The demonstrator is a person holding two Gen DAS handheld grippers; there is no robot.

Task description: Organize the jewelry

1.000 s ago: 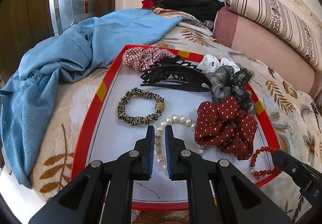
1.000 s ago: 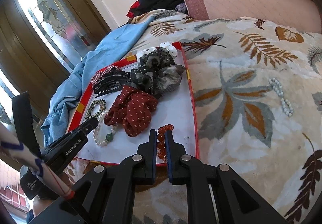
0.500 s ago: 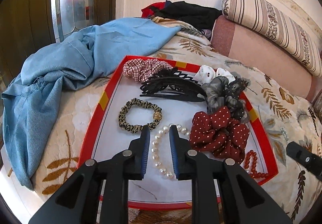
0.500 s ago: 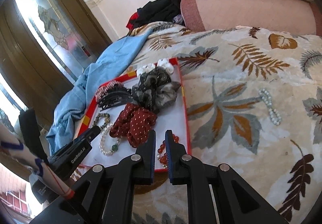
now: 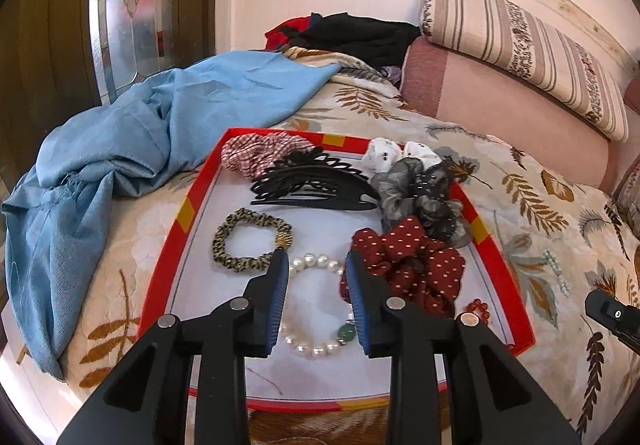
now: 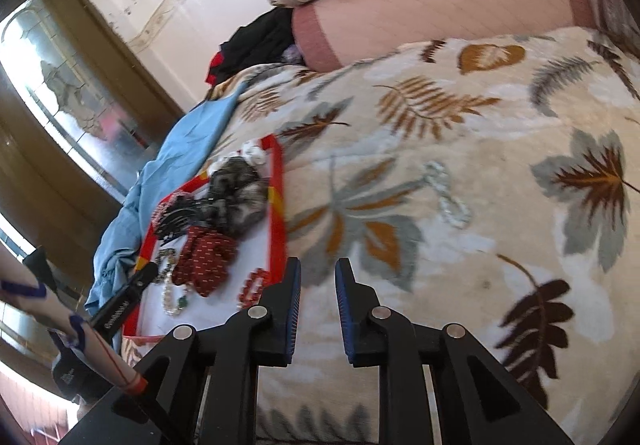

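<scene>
Jewelry lies mostly on the red-rimmed tray (image 5: 188,211) set on the bed's leaf-patterned blanket (image 5: 532,197). From my left wrist view, going left to right: a blue cloth (image 5: 120,149) is heaped beside the tray's left rim; on the tray a leopard-print hair tie (image 5: 244,241) sits just left of my left gripper (image 5: 316,265), with a black hair comb (image 5: 316,181) and a checked scrunchie (image 5: 260,151) farther back. The pearl bracelet (image 5: 316,341) with its green bead lies flat on the tray directly under and between my left gripper's fingers, which have just been opening; they stand apart with a clear gap, gripping nothing and not pressing on the pearls. Just right of them is the dark red dotted scrunchie (image 5: 404,257), behind it a grey scrunchie (image 5: 420,193), and at the tray's near right corner a red bead bracelet (image 5: 478,309).

In the right wrist view the tray (image 6: 276,205) is off to the left, and my right gripper (image 6: 318,269) hangs over the bare blanket (image 6: 500,205) beside the tray's right rim. Its jaws have just been opening and hold nothing. Ahead and to the right, well apart from the tray, a pale bead bracelet (image 6: 446,193) lies on the blanket, blurred.
</scene>
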